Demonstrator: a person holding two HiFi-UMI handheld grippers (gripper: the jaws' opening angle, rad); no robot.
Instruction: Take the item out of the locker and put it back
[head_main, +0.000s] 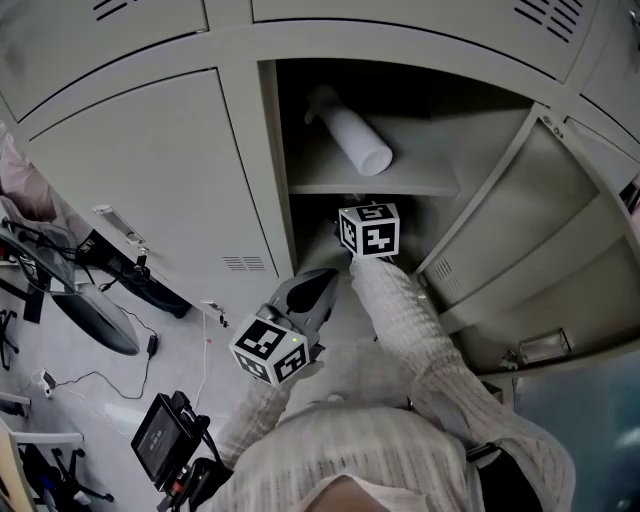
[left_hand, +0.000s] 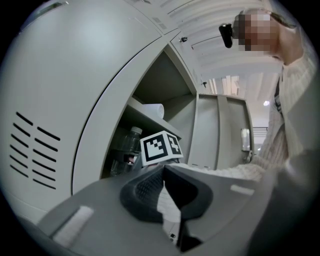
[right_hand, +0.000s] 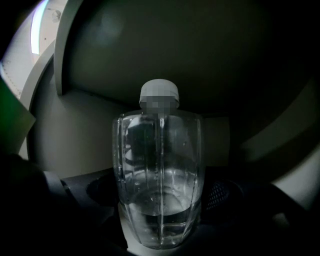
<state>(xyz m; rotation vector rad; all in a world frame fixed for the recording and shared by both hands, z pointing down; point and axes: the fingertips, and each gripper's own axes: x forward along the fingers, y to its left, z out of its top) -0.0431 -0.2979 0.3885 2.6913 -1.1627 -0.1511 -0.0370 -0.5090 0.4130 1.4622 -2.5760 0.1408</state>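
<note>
A clear plastic bottle with a white cap and a little water stands upright in the dark lower compartment of the open locker. My right gripper is shut on the bottle, a dark pad pressed to each side. In the head view only its marker cube and the sleeved arm show, reaching in under the shelf. My left gripper hangs outside the locker, below the right one, shut with nothing held. The left gripper view shows the bottle behind the right cube.
A white roll lies on the locker's upper shelf. The locker door stands swung open at the right. A closed locker door is at the left. Cables and gear and a black device lie on the floor.
</note>
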